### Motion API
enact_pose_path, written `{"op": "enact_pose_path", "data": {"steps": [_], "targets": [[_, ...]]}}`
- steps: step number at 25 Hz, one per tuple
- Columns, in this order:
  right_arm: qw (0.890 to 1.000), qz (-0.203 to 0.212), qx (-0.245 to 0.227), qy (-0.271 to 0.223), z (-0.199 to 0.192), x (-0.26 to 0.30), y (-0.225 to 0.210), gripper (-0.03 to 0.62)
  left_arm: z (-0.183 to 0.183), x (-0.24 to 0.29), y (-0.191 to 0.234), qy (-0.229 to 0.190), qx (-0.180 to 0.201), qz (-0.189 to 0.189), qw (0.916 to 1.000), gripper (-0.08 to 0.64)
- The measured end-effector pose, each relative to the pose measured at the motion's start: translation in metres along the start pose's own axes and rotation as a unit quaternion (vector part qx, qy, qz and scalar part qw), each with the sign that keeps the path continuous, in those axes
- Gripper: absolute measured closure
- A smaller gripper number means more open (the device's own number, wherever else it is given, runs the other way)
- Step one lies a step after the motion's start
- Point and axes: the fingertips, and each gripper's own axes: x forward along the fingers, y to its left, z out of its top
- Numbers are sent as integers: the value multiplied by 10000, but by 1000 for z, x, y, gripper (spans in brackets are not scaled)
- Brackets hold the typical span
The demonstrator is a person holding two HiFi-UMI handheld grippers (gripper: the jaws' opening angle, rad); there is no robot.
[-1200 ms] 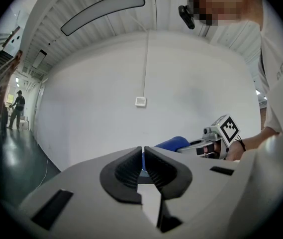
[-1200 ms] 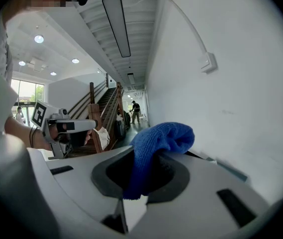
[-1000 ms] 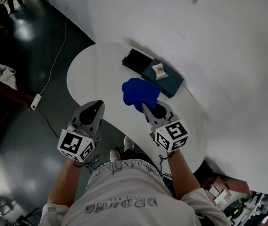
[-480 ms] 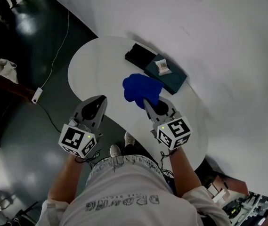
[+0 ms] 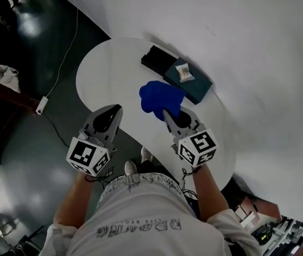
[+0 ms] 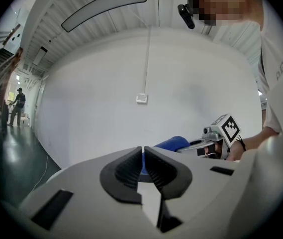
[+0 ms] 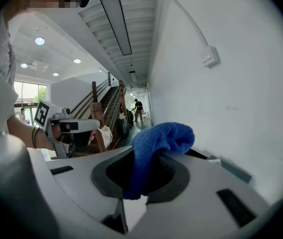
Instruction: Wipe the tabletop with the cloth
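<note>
Your white tabletop [image 5: 108,71] carries a dark flat case [image 5: 189,85] and, beside it, the bunched blue cloth [image 5: 161,97]. Your right gripper [image 5: 167,113] pinches the cloth's near edge. Your left gripper [image 5: 113,111] hangs at the table's near edge, jaws pressed together on nothing.

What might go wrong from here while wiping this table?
The right gripper pinches only one end of the bunched blue cloth, so dragging may pull it loose. The cloth sits close to the teal book with a small packet on top; a stroke toward the wall might shove them.
</note>
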Motion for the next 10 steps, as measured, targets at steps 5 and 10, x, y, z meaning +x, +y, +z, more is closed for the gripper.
{"op": "enact_pose_path", "data": {"steps": [5, 10], "targets": [[10000, 14, -4, 27, -2, 1, 1, 534, -3, 1, 0, 4, -3, -10, 10000, 529], [10000, 29, -16, 12, -1, 3, -1, 534, -6, 3, 3, -12, -15, -6, 10000, 529]]}}
